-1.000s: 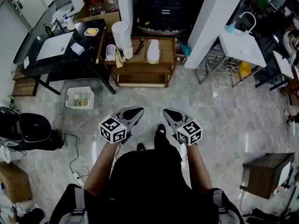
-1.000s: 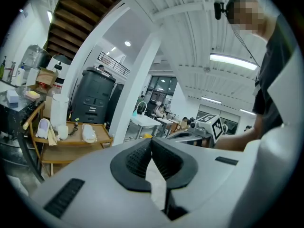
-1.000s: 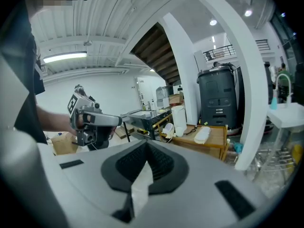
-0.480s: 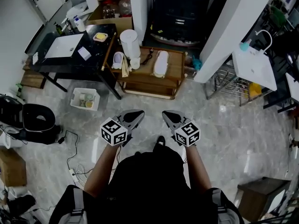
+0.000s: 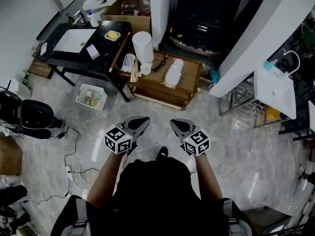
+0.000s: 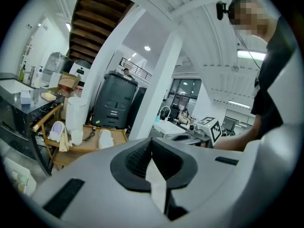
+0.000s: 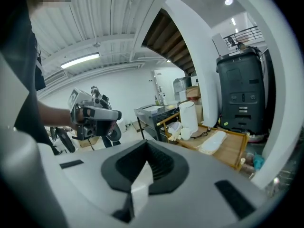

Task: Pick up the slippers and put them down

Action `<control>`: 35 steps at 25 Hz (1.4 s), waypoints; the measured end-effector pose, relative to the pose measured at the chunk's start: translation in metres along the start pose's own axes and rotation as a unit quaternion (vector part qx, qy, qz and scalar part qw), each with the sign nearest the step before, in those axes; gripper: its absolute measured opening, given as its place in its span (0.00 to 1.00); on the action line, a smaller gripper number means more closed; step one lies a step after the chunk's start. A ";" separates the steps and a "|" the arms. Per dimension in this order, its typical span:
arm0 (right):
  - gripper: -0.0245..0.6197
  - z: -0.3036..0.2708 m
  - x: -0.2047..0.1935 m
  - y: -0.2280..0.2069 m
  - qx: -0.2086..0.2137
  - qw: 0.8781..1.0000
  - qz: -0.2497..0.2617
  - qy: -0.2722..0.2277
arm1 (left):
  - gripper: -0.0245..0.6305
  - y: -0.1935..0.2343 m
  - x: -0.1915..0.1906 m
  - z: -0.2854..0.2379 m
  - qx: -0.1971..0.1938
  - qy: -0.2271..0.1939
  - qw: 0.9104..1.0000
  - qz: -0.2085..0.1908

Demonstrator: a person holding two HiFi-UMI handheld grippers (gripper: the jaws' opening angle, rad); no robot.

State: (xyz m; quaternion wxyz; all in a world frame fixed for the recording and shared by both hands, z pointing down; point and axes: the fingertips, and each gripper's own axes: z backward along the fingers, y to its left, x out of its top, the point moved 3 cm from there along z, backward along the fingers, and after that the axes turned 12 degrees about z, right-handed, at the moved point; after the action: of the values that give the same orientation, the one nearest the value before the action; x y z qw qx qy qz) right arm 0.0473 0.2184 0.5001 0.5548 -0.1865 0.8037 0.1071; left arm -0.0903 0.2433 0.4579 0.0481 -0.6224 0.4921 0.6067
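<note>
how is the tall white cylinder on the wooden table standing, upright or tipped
Upright: the tall white cylindrical container stands on its base on the low wooden table.

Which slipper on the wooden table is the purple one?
The left slipper, standing beside the tall white bin, is purple. The right slipper, lying farther along the table, is white.

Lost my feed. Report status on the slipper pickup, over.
Left gripper and right gripper both shut, empty, held over the floor. White slipper lies on the wooden table, untouched, well ahead. White canister stands left of it, apart.
</note>
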 end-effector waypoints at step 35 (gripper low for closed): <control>0.05 -0.011 -0.019 -0.111 -0.018 0.999 -0.021 0.022 | 0.05 0.049 0.044 -0.126 -0.031 0.011 0.999 0.015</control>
State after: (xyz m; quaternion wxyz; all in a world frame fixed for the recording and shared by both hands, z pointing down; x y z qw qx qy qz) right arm 0.0900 0.1169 0.5252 0.5360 -0.2152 0.8094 0.1060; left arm -0.0437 0.1116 0.4814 0.0143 -0.6228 0.4824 0.6158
